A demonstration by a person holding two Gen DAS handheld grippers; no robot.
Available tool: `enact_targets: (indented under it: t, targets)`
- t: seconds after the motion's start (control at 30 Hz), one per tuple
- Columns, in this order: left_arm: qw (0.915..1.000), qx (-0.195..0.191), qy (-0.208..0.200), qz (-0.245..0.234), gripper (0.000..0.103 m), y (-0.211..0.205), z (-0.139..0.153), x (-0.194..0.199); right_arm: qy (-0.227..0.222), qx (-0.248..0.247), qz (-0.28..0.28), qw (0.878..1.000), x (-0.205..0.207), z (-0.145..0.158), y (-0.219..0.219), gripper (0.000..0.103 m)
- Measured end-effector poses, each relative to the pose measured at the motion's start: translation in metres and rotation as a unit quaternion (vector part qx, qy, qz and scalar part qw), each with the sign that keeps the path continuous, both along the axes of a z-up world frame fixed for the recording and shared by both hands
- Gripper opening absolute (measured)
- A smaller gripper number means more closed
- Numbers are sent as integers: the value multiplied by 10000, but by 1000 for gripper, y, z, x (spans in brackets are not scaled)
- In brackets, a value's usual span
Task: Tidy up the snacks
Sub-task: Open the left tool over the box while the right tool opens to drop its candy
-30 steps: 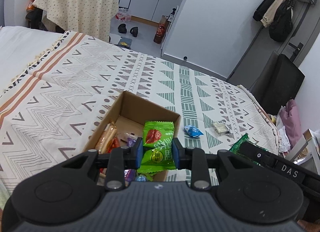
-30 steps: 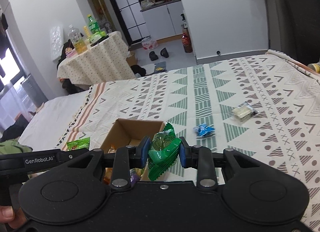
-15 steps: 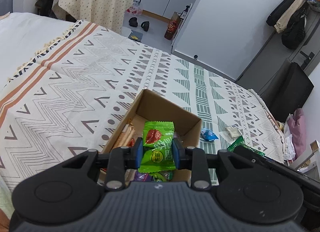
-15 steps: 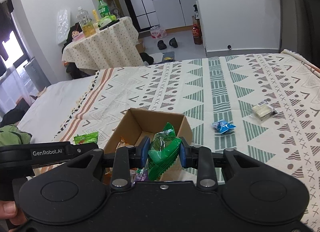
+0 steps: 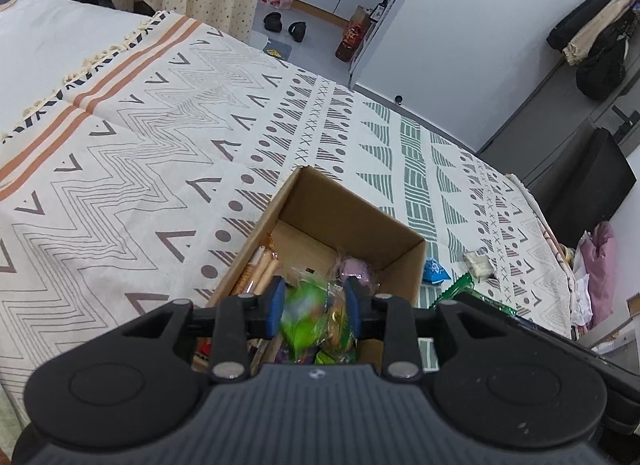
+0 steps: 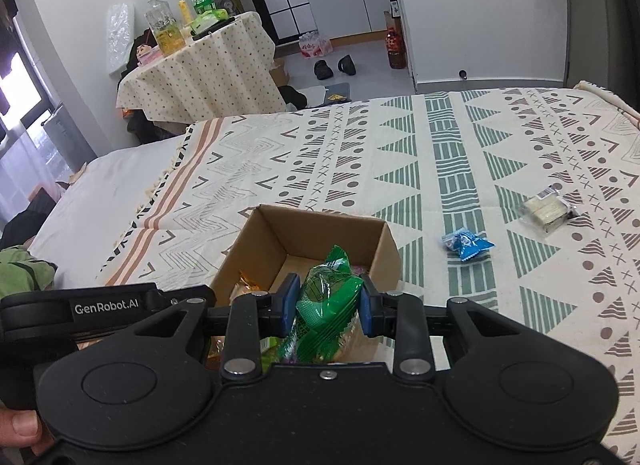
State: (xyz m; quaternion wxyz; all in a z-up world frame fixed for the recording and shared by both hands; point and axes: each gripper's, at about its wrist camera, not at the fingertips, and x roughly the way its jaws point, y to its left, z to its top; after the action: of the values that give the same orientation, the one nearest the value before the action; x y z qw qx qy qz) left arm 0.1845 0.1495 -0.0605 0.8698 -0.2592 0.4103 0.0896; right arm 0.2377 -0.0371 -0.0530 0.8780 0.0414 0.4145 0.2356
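Closest to you, your left gripper (image 5: 315, 303) hangs over the near end of an open cardboard box (image 5: 362, 213). Its jaws are opening, and a light green snack packet (image 5: 302, 315), blurred, sits loose between the blue pads (image 5: 276, 301), no longer pinched.

Your right gripper (image 6: 329, 305) is just beside it, over the same near end of the box (image 6: 316, 225). Its jaws are narrow and clamped on a dark green snack packet (image 6: 326, 301), which stands upright between the pads.

Inside the box lie several wrapped snacks, among them a purple-wrapped one (image 5: 356, 269) near the right wall and long tan sticks (image 5: 260, 271) along the left wall.

The box rests on a bed covered by a patterned blanket (image 6: 460, 153). On the blanket to the right of the box lies a small blue packet (image 6: 466, 244), and farther right a clear-wrapped pale snack (image 6: 546, 209); the two are apart from each other and from the box.

Beyond the bed stands a round table with a dotted cloth (image 6: 200, 77), holding bottles. A pair of dark slippers (image 6: 334, 67) sits on the floor behind.
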Motion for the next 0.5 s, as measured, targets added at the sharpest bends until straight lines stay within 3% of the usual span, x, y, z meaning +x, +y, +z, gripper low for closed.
enact_targets:
  t: [0.2,0.5]
  targets:
    - [9998,24,156,132,42,11,1,6,39,269,20,9996,12,-1,13,34]
    - [9984,348,257,372,77,18,9,4,13,427,-96,9990,14,0,1,51]
